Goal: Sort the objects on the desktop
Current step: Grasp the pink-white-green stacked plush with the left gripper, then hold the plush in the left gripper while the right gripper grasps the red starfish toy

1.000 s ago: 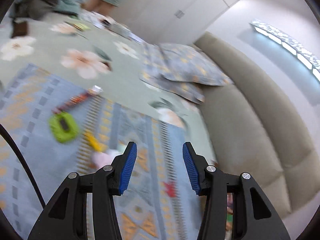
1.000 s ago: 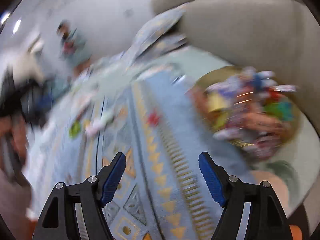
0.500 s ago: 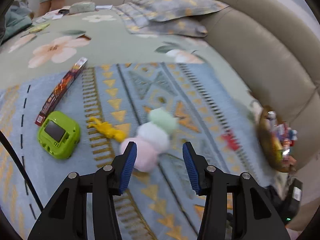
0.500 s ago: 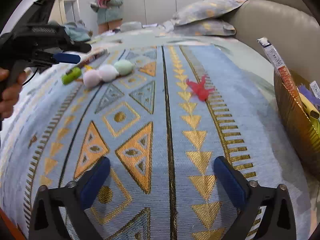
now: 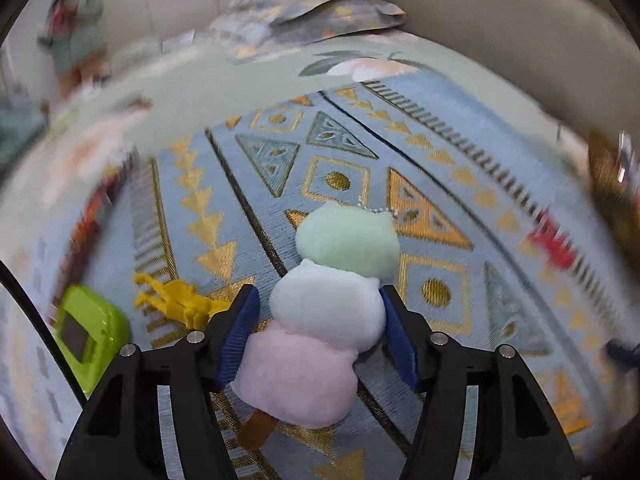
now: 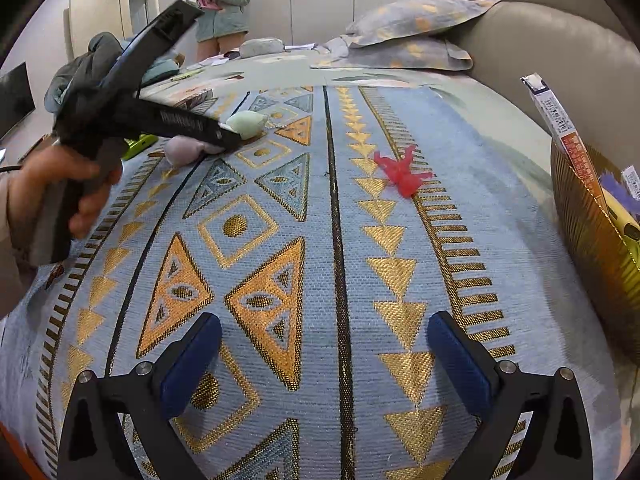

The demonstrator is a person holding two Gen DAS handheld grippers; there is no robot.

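A plush skewer toy (image 5: 328,304) of three balls, green, white and pink, on a brown stick lies on the blue patterned cloth (image 5: 440,184). My left gripper (image 5: 320,320) is open and straddles the toy, its blue pads beside the white ball. From the right wrist view the same toy (image 6: 240,128) shows under the left gripper (image 6: 224,138). My right gripper (image 6: 324,360) is open and empty, low over the cloth. A red figure (image 6: 402,172) lies ahead of it, also in the left wrist view (image 5: 552,244).
A yellow figure (image 5: 176,300), a green gadget (image 5: 88,332) and a long red box (image 5: 88,232) lie left of the toy. A gold basket (image 6: 592,232) with packets stands at the right. Pillows (image 6: 408,32) and a sofa back lie behind; a person (image 6: 220,4) stands far off.
My left gripper has moved forward and down, so the plush toy now sits between its fingers. My right gripper has stayed nearly still over the cloth.
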